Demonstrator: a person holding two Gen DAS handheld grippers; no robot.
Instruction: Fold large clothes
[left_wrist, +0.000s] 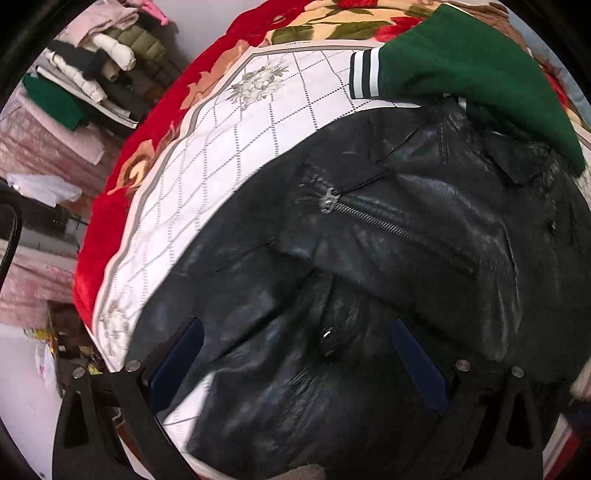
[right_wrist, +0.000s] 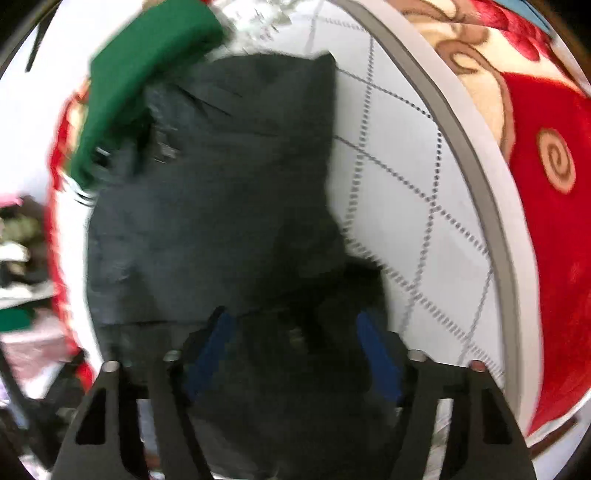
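A black leather jacket (left_wrist: 369, 240) lies spread on a white quilted sheet (left_wrist: 221, 147), its zipper running diagonally across the front. My left gripper (left_wrist: 295, 343) hovers over the jacket's lower part, open, with both blue pads wide apart and nothing pinched. In the blurred right wrist view the same jacket (right_wrist: 221, 203) fills the middle. My right gripper (right_wrist: 295, 350) stands over its near edge with the jaws apart. Dark fabric bunches between the pads, which do not visibly press on it.
A green garment (left_wrist: 461, 74) with a striped white cuff lies across the jacket's collar end, seen also as the green garment (right_wrist: 147, 55). A red floral blanket (left_wrist: 92, 258) borders the sheet. A pile of folded clothes (left_wrist: 92, 66) sits beyond the bed edge.
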